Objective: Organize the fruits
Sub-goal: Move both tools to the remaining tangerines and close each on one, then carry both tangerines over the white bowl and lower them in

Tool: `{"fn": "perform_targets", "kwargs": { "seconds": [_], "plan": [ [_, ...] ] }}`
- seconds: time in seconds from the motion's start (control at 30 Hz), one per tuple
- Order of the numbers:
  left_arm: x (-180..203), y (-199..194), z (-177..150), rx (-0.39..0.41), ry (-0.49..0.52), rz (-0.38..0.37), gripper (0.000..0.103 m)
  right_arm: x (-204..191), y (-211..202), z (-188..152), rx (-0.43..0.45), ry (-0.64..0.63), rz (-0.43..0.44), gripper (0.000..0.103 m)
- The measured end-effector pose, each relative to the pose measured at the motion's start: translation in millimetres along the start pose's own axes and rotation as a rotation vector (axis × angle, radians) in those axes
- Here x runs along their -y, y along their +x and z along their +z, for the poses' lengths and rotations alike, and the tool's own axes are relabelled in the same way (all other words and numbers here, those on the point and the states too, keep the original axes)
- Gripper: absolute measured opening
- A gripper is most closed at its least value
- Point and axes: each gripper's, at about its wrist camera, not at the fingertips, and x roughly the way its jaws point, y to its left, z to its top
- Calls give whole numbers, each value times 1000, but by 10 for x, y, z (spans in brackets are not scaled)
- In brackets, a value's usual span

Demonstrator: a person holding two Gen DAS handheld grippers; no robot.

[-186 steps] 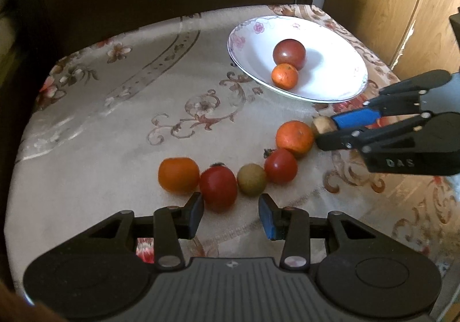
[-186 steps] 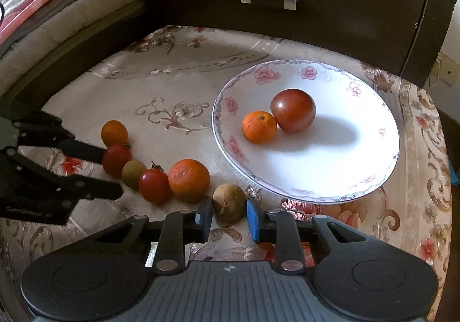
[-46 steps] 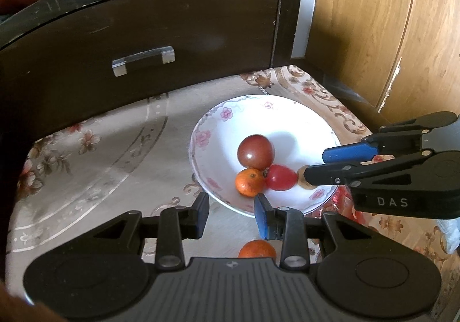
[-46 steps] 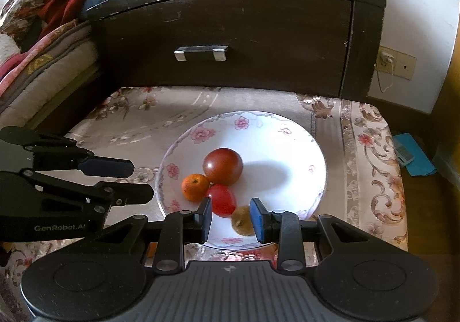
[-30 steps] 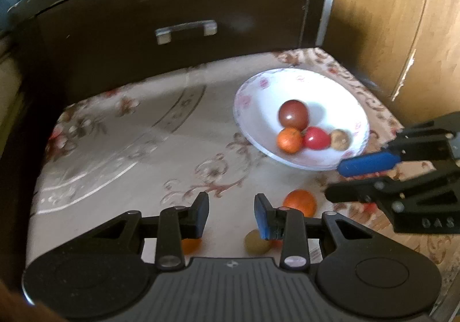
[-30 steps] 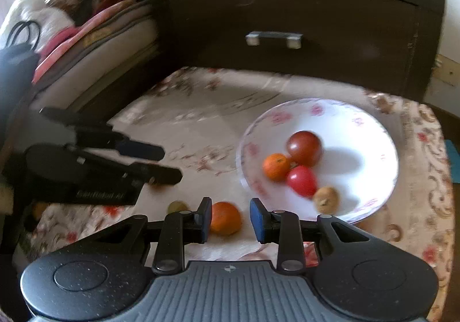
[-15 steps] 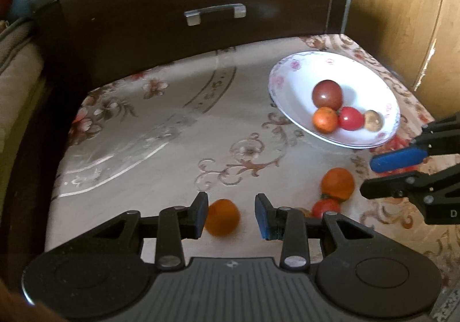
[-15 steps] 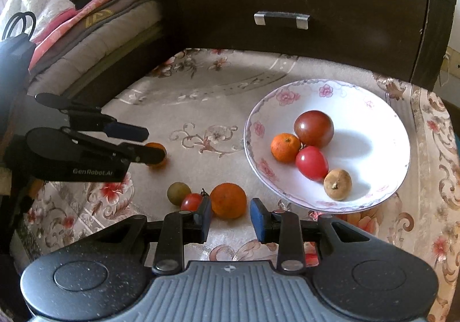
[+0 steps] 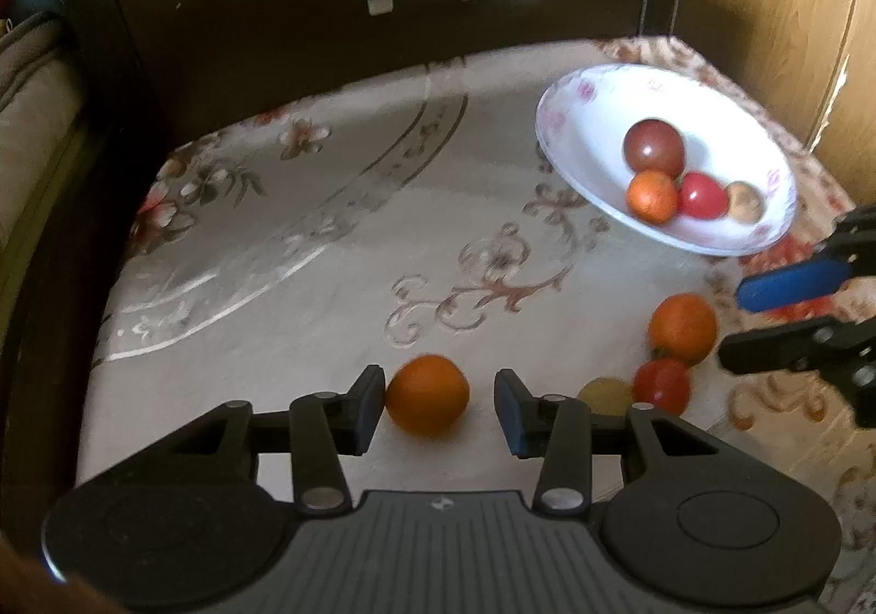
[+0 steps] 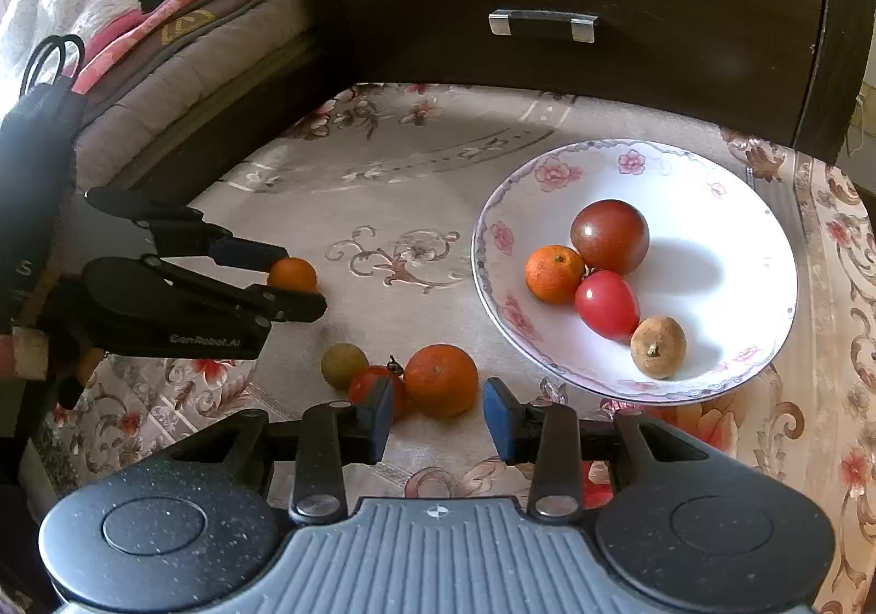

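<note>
A white flowered plate (image 10: 755, 208) (image 9: 580, 99) holds a dark red tomato (image 10: 609, 236), a small orange (image 10: 554, 273), a red tomato (image 10: 606, 303) and a brown fruit (image 10: 657, 346). On the cloth lie an orange (image 9: 427, 394) (image 10: 292, 274), a second orange (image 10: 441, 379) (image 9: 683, 328), a small red tomato (image 10: 364, 385) (image 9: 661, 386) and a greenish fruit (image 10: 343, 365) (image 9: 605, 394). My left gripper (image 9: 438, 408) is open around the first orange. My right gripper (image 10: 438, 419) is open just in front of the second orange.
A dark wooden drawer front with a metal handle (image 10: 542, 23) stands behind the cloth-covered surface. A wooden cabinet (image 9: 777, 0) is at the right. Folded bedding (image 10: 164, 39) lies at the left in the right wrist view.
Both grippers came back from the plate toward the loose fruits; the red tomato and brown fruit now lie on the plate. The left gripper has closed in on the orange.
</note>
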Motion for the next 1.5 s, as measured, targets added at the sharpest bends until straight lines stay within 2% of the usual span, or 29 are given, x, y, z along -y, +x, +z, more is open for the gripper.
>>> {"fn": "perform_targets", "kwargs": {
  "seconds": [0.1, 0.67, 0.8, 0.87, 1.0, 1.17, 1.3, 1.5],
  "plan": [
    [-58, 45, -26, -9, -38, -18, 50, 0, 17, -6, -4, -2, 0, 32],
    [19, 53, -20, -7, -26, -36, 49, -7, 237, 100, -12, 56, -5, 32],
    [10, 48, -26, -9, -35, -41, 49, 82, 273, 128, -34, 140, 18, 31],
    [21, 29, -32, -16, -31, -52, 47, 127, 265, 126, -50, 171, 28, 28],
    [48, 23, -29, -16, -32, -67, 40, 101, 203, 82, -59, 149, 18, 27],
    [64, 17, -25, -14, -22, -68, 40, 99, 70, -9, -57, 116, -6, 26],
    [79, 26, -25, -13, -12, -60, 40, 43, -41, -76, -48, 38, -47, 26],
    [104, 36, -27, -4, 4, -52, 41, 14, 35, -95, -65, 19, -57, 28]
  ]
}}
